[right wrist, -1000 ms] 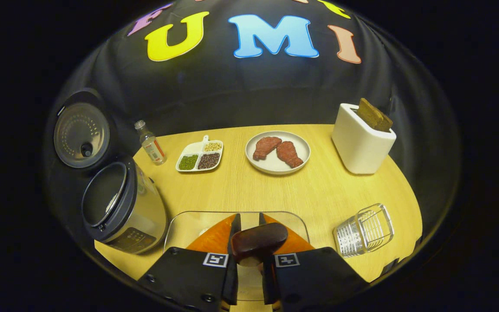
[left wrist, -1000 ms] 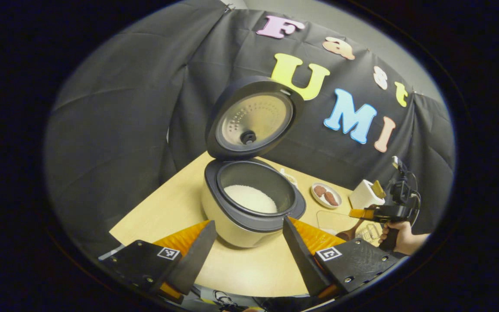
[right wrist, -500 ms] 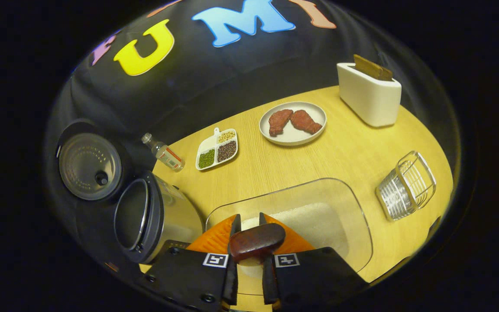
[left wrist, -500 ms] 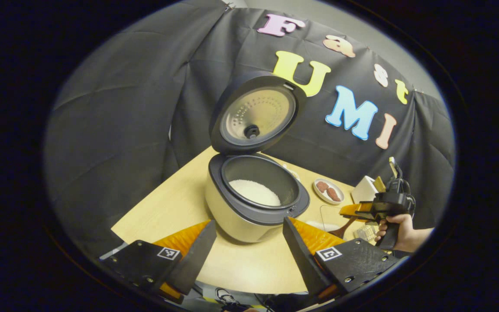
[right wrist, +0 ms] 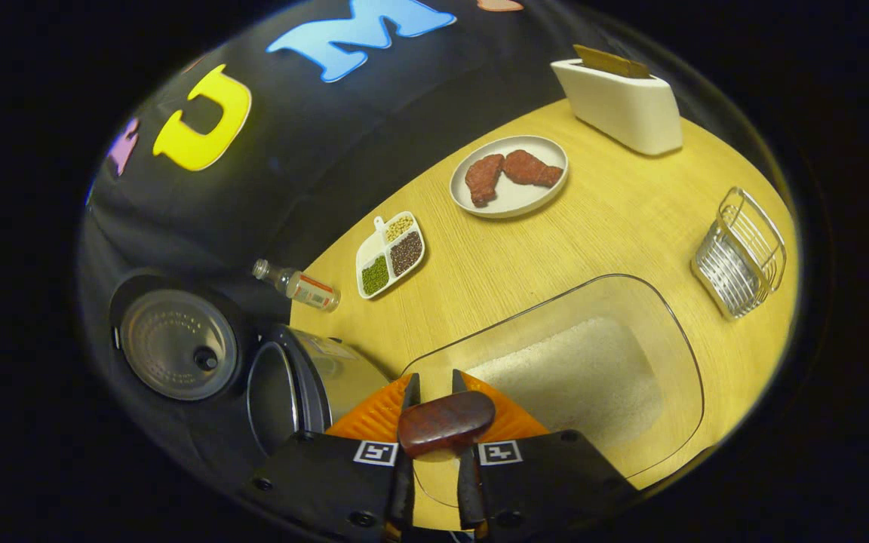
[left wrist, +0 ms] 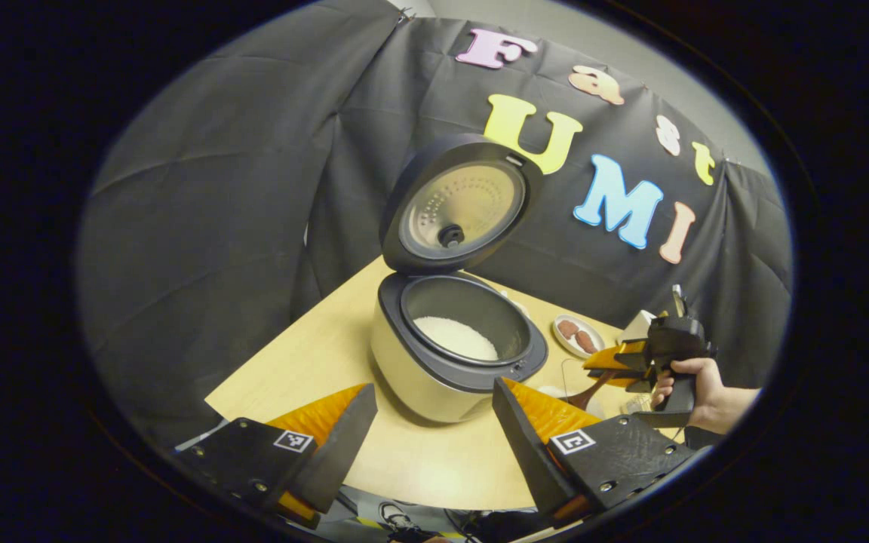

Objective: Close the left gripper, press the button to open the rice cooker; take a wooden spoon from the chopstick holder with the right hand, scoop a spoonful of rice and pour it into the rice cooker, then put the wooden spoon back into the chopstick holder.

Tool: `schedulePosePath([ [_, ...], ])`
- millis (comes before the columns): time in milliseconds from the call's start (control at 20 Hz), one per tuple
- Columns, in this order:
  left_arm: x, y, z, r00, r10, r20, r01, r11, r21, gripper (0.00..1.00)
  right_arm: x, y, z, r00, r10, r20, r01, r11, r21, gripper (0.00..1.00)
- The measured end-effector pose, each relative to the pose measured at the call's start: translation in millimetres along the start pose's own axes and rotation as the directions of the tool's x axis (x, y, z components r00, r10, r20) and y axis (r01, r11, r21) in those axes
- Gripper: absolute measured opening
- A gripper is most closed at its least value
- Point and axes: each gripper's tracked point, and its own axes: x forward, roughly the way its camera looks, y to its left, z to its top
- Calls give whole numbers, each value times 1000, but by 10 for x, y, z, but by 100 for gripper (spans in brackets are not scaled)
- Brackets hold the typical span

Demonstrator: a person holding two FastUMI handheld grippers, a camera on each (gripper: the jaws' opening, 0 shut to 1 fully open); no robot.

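Wooden spoon (right wrist: 446, 422) clamped in right tool (right wrist: 431, 388), over rice container (right wrist: 676, 354)

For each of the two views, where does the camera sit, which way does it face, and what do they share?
Left gripper view: rides the left gripper, fingers apart, facing the open rice cooker; beyond it, a hand holds the right gripper.
Right gripper view: rides the right gripper, shut on the wooden spoon, looking down at the rice container.
Shared: rice cooker, plate of meat, table.
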Motion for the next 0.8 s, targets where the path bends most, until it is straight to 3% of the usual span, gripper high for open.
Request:
schedulePosePath([
  [50, 6, -12, 3, 1000, -2, -1, 2, 1000, -1, 98, -14, 5, 20, 1000, 10, 1, -10, 999, 34, 22],
  [400, 59, -176, 52, 999, -43, 2, 43, 999, 28, 98, -280, -244, 257, 997, 53, 48, -63, 974, 216, 25],
  [800, 148, -203, 217, 998, -60, 13, 59, 997, 58, 98, -724, -669, 657, 987, 86, 138, -140, 882, 450, 24],
])
